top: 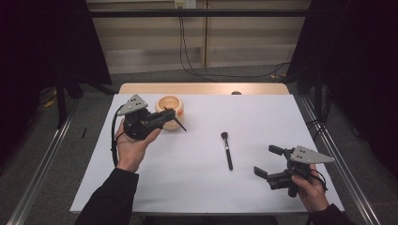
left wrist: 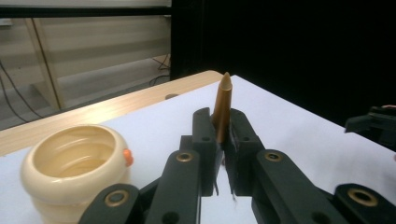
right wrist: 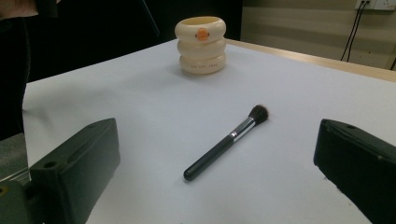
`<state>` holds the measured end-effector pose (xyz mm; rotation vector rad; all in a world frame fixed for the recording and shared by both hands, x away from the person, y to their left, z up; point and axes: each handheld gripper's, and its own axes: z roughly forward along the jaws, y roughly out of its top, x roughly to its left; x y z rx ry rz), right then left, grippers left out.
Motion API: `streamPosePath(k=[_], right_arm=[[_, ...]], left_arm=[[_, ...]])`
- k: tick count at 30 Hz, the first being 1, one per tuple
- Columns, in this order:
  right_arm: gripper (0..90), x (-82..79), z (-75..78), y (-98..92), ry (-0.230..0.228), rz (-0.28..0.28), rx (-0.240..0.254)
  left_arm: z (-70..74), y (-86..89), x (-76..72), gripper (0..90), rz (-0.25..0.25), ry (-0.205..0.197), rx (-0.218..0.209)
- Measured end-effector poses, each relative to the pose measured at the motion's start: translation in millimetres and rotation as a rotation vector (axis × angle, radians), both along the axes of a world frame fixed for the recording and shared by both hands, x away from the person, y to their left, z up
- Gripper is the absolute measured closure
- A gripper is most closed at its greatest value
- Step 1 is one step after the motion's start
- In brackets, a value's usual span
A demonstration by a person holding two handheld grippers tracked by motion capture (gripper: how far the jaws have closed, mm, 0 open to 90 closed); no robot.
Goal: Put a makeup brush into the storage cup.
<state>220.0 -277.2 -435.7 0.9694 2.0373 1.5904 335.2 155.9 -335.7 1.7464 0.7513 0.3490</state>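
Left gripper view — tapered brown handle [left wrist: 222,107] clamped.

Holder [top: 170,112] stands behind and left of the brush [top: 227,150].

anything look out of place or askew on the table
Nothing spilled or damaged. The makeup brush lies loose on the white table, away from the cream holder, while the left hand-held gripper holds a thin brush beside that holder.
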Motion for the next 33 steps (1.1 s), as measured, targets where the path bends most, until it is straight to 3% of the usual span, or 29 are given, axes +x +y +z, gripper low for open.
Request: streamPosePath(k=[7, 11, 12, 21, 24, 26, 28, 31, 33], right_arm=[[0.2, -0.1, -1.1, -0.5, 0.002, -0.001, 0.000], [0.2, 0.1, -0.9, -1.5, -0.003, -0.007, 0.000], [0.3, 0.2, -1.2, -1.4, -0.004, -0.005, -0.001], [0.4, -0.7, -0.7, -1.8, -0.002, 0.005, 0.014], [0.4, -1.4, -0.6, -1.4, -0.001, 0.004, 0.021], [0.4, -1.7, -0.8, -1.1, -0.005, 0.005, 0.020], [0.3, -2.0, -0.7, -1.2, -0.004, 0.006, 0.024], [0.1, -2.2, -0.8, -1.5, -0.007, 0.000, 0.026], [0.1, -3.0, -0.8, -2.0, -0.008, -0.006, 0.024]], left_arm=[[2.2, 6.7, 13.0, 83.9, 0.041, 0.004, -0.002], [3.9, 8.6, 19.6, 83.9, 0.047, 0.004, -0.013], [4.5, 8.6, 21.2, 83.9, 0.055, 0.002, 0.007], [8.6, 11.0, 31.9, 83.9, 0.071, 0.002, -0.013], [10.0, 10.7, 35.3, 83.9, 0.085, -0.009, 0.007], [9.8, 11.0, 37.1, 83.9, 0.087, -0.002, 0.000], [10.5, 10.4, 39.0, 83.9, 0.097, 0.003, 0.026], [9.7, 12.1, 43.6, 83.9, 0.099, 0.006, 0.019], [7.2, 9.8, 45.9, 83.9, 0.122, 0.010, 0.037]])
